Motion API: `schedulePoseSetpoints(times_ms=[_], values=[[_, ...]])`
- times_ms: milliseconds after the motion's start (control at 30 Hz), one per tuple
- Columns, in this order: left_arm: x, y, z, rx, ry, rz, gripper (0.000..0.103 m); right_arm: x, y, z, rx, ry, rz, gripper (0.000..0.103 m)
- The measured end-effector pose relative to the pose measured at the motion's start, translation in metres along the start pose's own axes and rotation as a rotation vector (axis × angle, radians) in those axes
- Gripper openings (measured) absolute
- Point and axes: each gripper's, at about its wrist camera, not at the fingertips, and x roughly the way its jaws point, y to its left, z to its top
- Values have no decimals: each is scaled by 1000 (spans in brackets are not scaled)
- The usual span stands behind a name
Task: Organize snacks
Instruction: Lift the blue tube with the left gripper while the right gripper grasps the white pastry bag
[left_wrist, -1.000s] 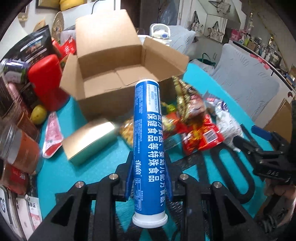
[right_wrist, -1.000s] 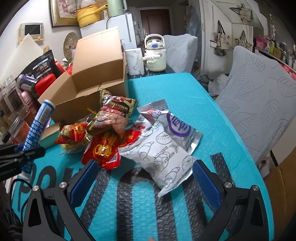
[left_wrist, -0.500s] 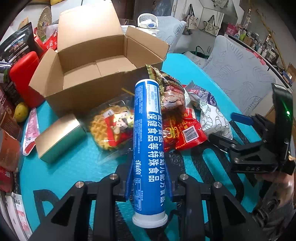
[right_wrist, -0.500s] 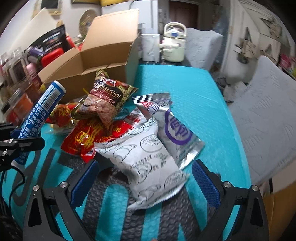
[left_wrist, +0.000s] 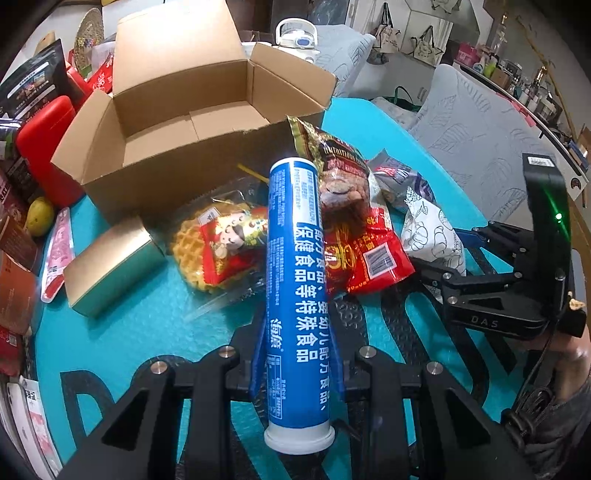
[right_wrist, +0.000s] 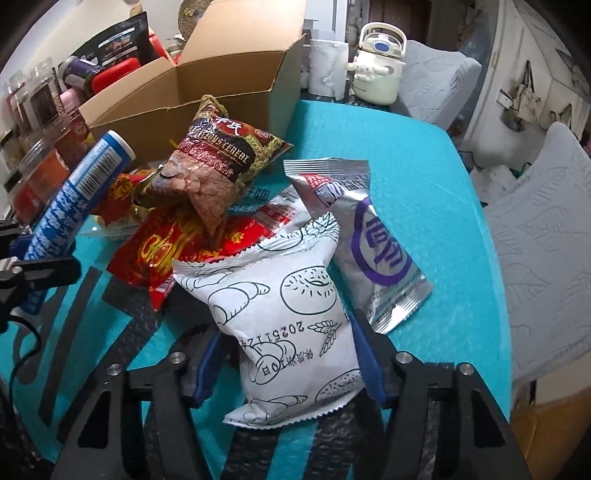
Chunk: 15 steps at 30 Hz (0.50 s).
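left gripper: we read the jaws as clamped on the blue tube, pads on both its sides, tube pointing away from the camera over the snack pile.
right gripper: jaws have just been closing round the white pastry bag; blue pads sit at both its edges; we call it gripped, though the contact looks light.
step in hand: we judge it as securing the white bag for the open cardboard box.
how to do it well: squeeze only enough to hold, the bag is puffy and soft; lift straight up so the red packet it partly overlaps isn't dragged.
white bag look: matte white, green line drawings of bread, printed date, crimped serrated ends.
where: on the teal table mat, front of the pile, just beside the silver-purple sachet.
tube look: glossy blue, white Chinese text, white cap at the near end.
box: empty, flaps up, behind the pile.
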Motion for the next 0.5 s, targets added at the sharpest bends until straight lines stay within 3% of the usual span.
schedulePoseSetpoints(times_ms=[500], values=[[-23, 8, -39, 6, -28, -16, 28, -48, 38, -44, 125, -56, 19, 58]])
